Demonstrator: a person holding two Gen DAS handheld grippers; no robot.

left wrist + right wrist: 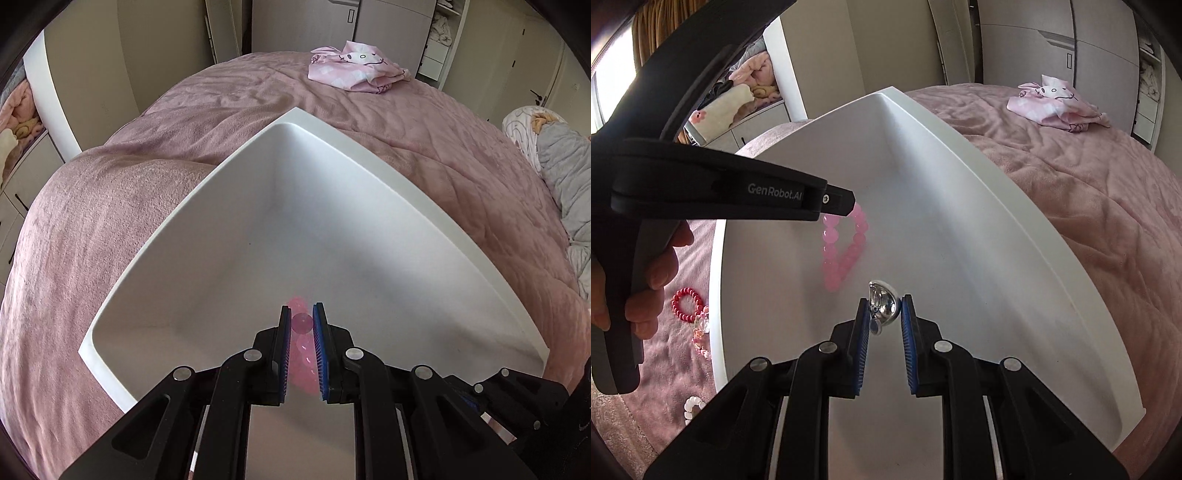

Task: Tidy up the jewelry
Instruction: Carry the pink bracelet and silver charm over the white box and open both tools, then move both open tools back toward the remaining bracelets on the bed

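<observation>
Over a white tray (1015, 236) set on a pink-covered bed (1089, 192), the left claw (301, 320) is clamped on a pink bead bracelet (846, 251), whose loop hangs free above the tray floor, blurred at its lower end. The right claw (884, 314) pinches a shiny silver piece (882, 306), possibly a domed ring or a charm; the distorted view does not settle which. Both pieces look to be mid-delivery: picked up, carried over the tray, not yet set down. The next move calls for lowering each claw until its piece rests on the tray floor, then letting go, the two kept apart so they do not tangle. Both claws angle steeply downward into the tray, the left one reaching in from the right claw's left, a person's hand (646, 280) wrapped round its grip. More jewelry waits on the bed just beside the tray: a red bead bracelet (687, 305), a clear pink piece (701, 334) and a pale bead bracelet (692, 406).
</observation>
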